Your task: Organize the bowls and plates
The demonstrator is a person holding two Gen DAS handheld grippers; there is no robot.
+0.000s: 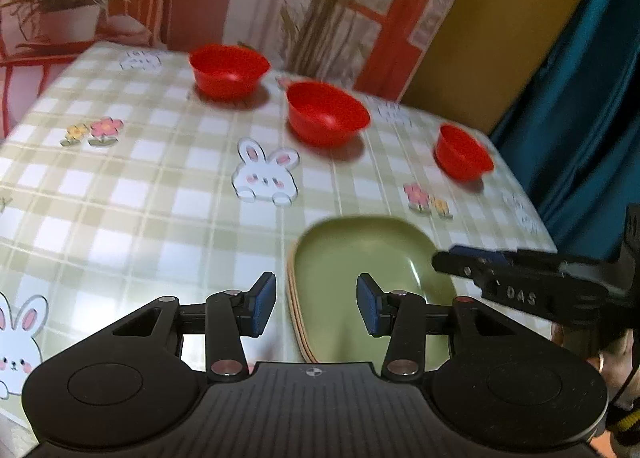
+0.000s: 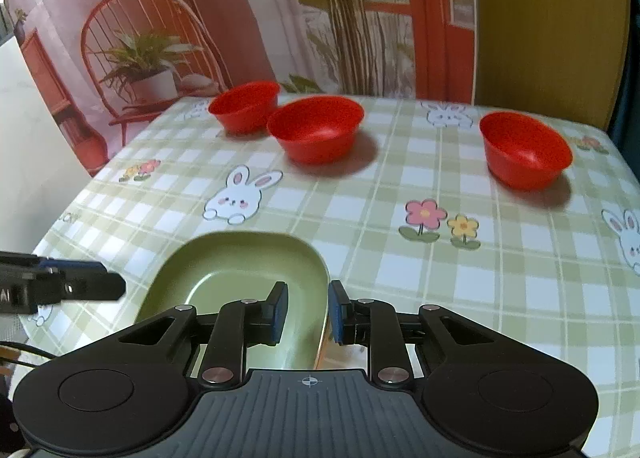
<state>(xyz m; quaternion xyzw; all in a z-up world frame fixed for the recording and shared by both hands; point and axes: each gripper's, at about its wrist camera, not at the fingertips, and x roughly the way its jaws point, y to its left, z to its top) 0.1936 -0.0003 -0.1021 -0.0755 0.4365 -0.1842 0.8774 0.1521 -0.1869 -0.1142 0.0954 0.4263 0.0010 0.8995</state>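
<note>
1. Left gripper (image 1: pixel 316 304): jaws spread, nothing between; left rim of green plate stack (image 1: pixel 372 258) below the gap.
2. Right gripper (image 2: pixel 307 312): jaws partly apart, straddling right rim of the green plate stack (image 2: pixel 240 270); contact not discernible.
3. Three red bowls at far side: left bowl (image 2: pixel 245 106), middle bowl (image 2: pixel 316 132), right bowl (image 2: pixel 524 148), well apart from plates.
4. Checked tablecloth (image 2: pixel 400 266) with rabbit and flower prints.
5. Behind: printed backdrop (image 2: pixel 200 10) showing chair and plants; teal curtain (image 1: pixel 592 118) at right.
</note>
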